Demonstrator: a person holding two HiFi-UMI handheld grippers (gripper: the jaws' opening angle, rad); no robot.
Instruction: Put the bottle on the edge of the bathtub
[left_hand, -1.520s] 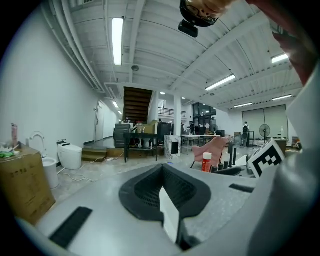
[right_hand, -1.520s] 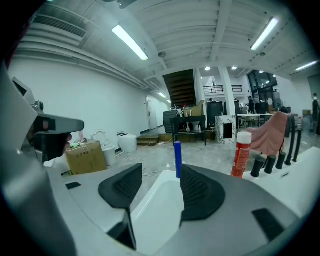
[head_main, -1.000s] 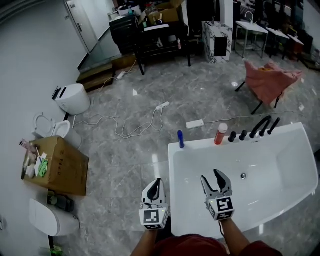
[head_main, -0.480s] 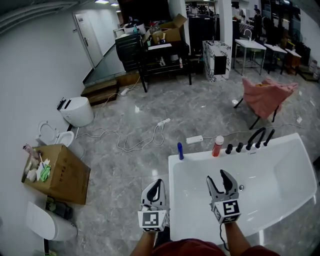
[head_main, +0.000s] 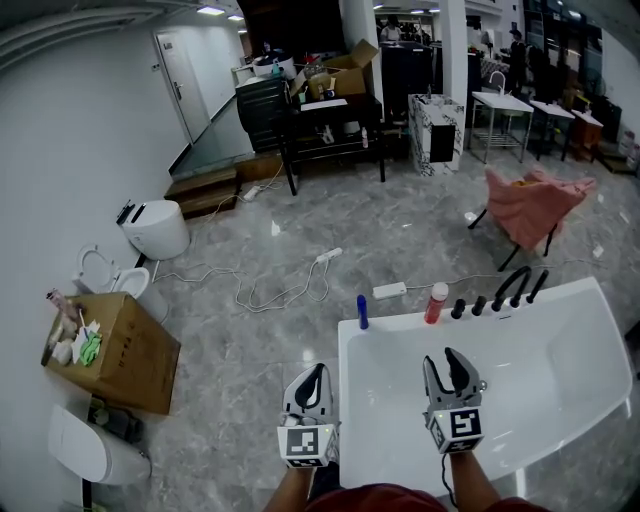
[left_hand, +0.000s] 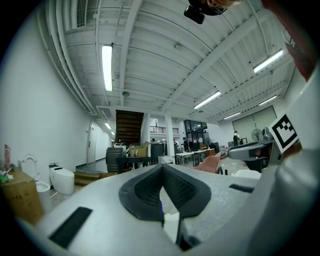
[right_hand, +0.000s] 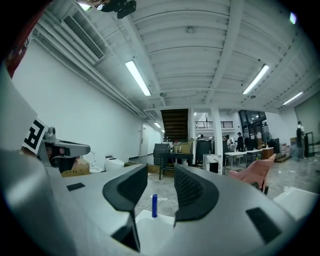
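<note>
Right tool (head_main: 452, 360) closing, empty; bottle (head_main: 362, 312) ahead.

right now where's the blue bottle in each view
Head view: the blue bottle stands on the bathtub rim, near its left corner, a little left of centre.
Left gripper view: only a thin blue sliver shows low at centre, probably the bottle.
Right gripper view: low centre, upright on the rim.
Shared landmark: the pink-draped chair, right of the bottle in all three.
</note>
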